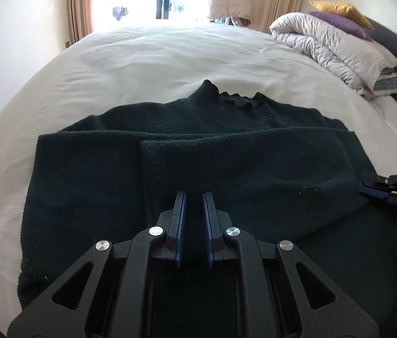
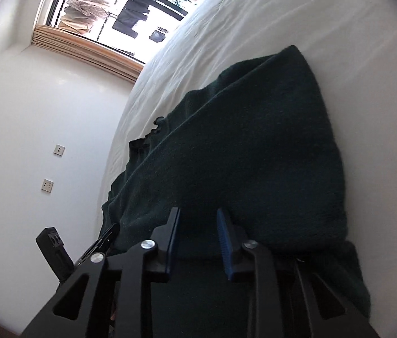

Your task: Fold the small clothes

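The right gripper (image 2: 198,214) hangs over a dark green sweater (image 2: 240,155) spread on a white bed (image 2: 226,36). Its two fingers (image 2: 224,239) stand slightly apart, with no fabric visibly pinched between the blue pads. At the lower left, part of the left gripper (image 2: 97,245) pokes in beside the sweater's edge. Behind, a white wall (image 2: 29,126) carries two sockets (image 2: 59,149), and a window (image 2: 119,8) shows hanging laundry.
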The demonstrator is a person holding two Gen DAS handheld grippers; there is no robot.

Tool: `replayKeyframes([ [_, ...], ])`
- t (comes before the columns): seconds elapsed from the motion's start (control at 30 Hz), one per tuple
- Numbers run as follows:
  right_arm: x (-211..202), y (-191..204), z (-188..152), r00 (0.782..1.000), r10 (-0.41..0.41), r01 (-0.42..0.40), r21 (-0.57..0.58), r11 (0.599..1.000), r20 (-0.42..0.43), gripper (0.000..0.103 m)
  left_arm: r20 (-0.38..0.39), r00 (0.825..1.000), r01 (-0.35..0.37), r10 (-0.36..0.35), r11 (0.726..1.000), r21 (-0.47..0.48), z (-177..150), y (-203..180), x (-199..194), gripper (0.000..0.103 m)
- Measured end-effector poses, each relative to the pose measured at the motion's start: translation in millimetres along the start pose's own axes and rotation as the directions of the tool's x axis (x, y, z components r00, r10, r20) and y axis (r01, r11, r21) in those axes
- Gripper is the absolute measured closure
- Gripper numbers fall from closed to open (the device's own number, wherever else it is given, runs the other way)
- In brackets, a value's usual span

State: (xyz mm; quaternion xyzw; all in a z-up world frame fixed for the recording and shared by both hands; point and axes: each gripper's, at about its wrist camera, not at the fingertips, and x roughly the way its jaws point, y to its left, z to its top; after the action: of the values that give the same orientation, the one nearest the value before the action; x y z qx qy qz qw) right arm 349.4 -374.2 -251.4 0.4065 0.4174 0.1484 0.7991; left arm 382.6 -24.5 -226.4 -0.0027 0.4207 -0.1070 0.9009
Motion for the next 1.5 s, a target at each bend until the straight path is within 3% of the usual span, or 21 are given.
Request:
replayKeyframes([
  [0.07,-18,-12,-5,1.0,-0.013,0.012,0.03,0.999,0.023,0.083,-0.009,1.0,0.01,-0.011,1.0,-0.026,-1,10,-6,0.091],
  [0.13,-46,-16,-11,0.995,-0.077,0.076,0.019,0.997,0.058,0.079,-0.006,1.0,0.0,-0.001,0.999,-0.038,-7,20,-22,0.091],
  [0.2,-75,-11,-25,0.987,-0.134,0.137,-0.018,0.99,0.09,0.049,0.015,0.999,-0.047,0.047,0.998,-0.043,-17,31,-47,0.091],
  [0.27,-107,-2,-46,0.97,-0.193,0.203,-0.055,0.978,0.151,0.039,0.054,0.996,-0.066,0.069,0.996,-0.054,-35,42,-78,0.091],
  [0.4,-154,25,-99,0.949,-0.229,0.274,-0.205,0.94,0.217,0.035,0.108,0.987,-0.127,0.123,0.991,0.035,-80,42,-140,0.091],
  [0.47,-173,36,-126,0.932,-0.259,0.326,-0.276,0.904,0.253,0.034,0.134,0.983,-0.139,0.127,0.986,0.087,-109,38,-168,0.084],
  [0.5,-180,42,-137,0.923,-0.272,0.349,-0.297,0.889,0.271,0.032,0.14,0.982,-0.143,0.127,0.984,0.108,-122,35,-181,0.07],
  [0.53,-189,45,-150,0.913,-0.285,0.372,-0.308,0.876,0.293,0.03,0.15,0.982,-0.137,0.118,0.983,0.126,-135,33,-193,0.04],
  [0.6,-199,55,-174,0.898,-0.282,0.389,-0.314,0.866,0.337,0.019,0.215,0.972,-0.134,0.098,0.978,0.158,-164,26,-221,0.018],
  [0.7,-220,62,-204,0.871,-0.275,0.42,-0.328,0.846,0.408,0.008,0.262,0.961,-0.154,0.088,0.957,0.245,-200,10,-252,0.016],
  [0.83,-241,69,-232,0.832,-0.296,0.489,-0.367,0.791,0.47,0.005,0.28,0.956,-0.18,0.089,0.931,0.319,-233,2,-276,0.016],
  [0.93,-247,77,-245,0.799,-0.33,0.552,-0.394,0.735,0.502,0.005,0.296,0.946,-0.252,0.136,0.882,0.399,-258,-1,-292,0.016],
  [1.03,-246,85,-261,0.768,-0.354,0.617,-0.466,0.634,0.534,0.005,0.296,0.941,-0.295,0.166,0.83,0.473,-279,-3,-300,0.016],
  [1.17,-235,92,-290,0.722,-0.384,0.691,-0.578,0.433,0.575,0.007,0.289,0.938,-0.33,0.192,0.749,0.574,-306,-8,-299,0.016],
  [1.27,-224,92,-309,0.707,-0.406,0.7,-0.651,0.293,0.578,0.014,0.272,0.941,-0.331,0.199,0.699,0.634,-323,-9,-295,0.016],
  [1.37,-217,87,-324,0.71,-0.42,0.682,-0.7,0.212,0.565,0.019,0.273,0.942,-0.334,0.198,0.646,0.686,-337,-10,-291,0.016],
  [1.5,-212,74,-331,0.699,-0.451,0.674,-0.722,0.154,0.555,0.025,0.317,0.918,-0.396,0.237,0.526,0.753,-351,-13,-277,0.016],
])
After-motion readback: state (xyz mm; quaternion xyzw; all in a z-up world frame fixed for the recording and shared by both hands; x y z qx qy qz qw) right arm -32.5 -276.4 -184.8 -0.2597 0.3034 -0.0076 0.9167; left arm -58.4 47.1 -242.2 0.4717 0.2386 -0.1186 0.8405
